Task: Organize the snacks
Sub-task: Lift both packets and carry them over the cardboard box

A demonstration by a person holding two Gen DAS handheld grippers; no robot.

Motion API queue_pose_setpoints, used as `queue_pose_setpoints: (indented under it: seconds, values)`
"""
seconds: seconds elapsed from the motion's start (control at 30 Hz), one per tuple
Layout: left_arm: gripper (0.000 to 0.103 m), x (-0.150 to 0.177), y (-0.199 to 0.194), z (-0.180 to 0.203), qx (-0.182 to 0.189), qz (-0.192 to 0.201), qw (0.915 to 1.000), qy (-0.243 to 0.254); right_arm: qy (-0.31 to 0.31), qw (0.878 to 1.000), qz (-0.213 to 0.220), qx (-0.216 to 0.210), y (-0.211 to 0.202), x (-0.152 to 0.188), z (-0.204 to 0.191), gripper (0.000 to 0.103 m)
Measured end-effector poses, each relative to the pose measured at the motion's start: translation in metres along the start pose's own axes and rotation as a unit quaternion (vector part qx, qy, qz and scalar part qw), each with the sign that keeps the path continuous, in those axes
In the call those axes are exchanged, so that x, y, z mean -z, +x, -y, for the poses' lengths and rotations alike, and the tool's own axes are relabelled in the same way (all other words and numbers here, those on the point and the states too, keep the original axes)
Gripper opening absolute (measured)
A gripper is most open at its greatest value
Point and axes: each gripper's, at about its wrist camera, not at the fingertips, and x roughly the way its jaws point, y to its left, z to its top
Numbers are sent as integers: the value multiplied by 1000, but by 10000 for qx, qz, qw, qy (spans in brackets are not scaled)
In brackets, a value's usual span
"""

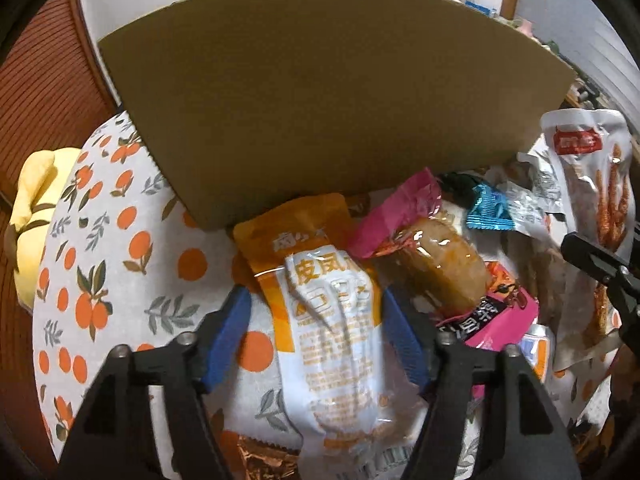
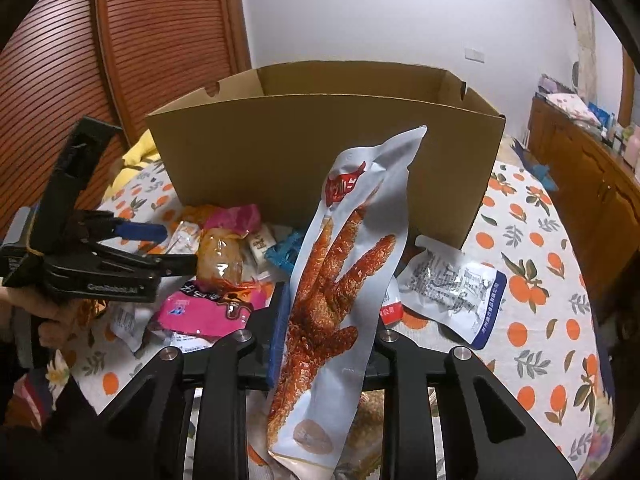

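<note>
An orange-and-white snack packet (image 1: 320,320) lies flat on the orange-print tablecloth (image 1: 112,248), close to the open cardboard box (image 1: 320,100). My left gripper (image 1: 316,304) straddles it, and its blue fingers (image 1: 236,320) stand open on either side of the packet. My right gripper (image 2: 326,332) is shut on a long white packet printed with a red chicken foot (image 2: 340,272), held upright in front of the box (image 2: 300,152). That packet (image 1: 600,200) and the right gripper (image 1: 600,268) also show at the right edge of the left wrist view.
Loose snacks are heaped before the box: a pink-ended packet (image 1: 432,256), a blue wrapper (image 1: 488,212) and a white packet with a blue edge (image 2: 452,288). A yellow cloth (image 1: 36,208) lies off the table's left edge. A wooden cupboard (image 2: 580,168) stands at the right.
</note>
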Motion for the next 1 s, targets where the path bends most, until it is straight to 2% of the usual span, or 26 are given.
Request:
queue_pose_setpoints:
  seconds: [0.07,0.17,0.5,0.77,1.0]
  values:
    - [49,0,-1,0,40,0,10000,52,12,10000,8,0,-1,1,1,24]
    - [45,4,-5,-2,63,82,9999,96,25,10000,23,-7,-2,2,2,24]
    - [45,18,-31,-18,284,513,9982,-84,-31,9998,177,12,-14,0,1,23]
    - [45,11,-70,-23,529,1108,9924,-64,-130,9993,363,26,-22,-5,-2,22]
    - [45,-3,-105,-8,672,1504,9863,78,-219,9983,542,62,-33,-12,-5,22]
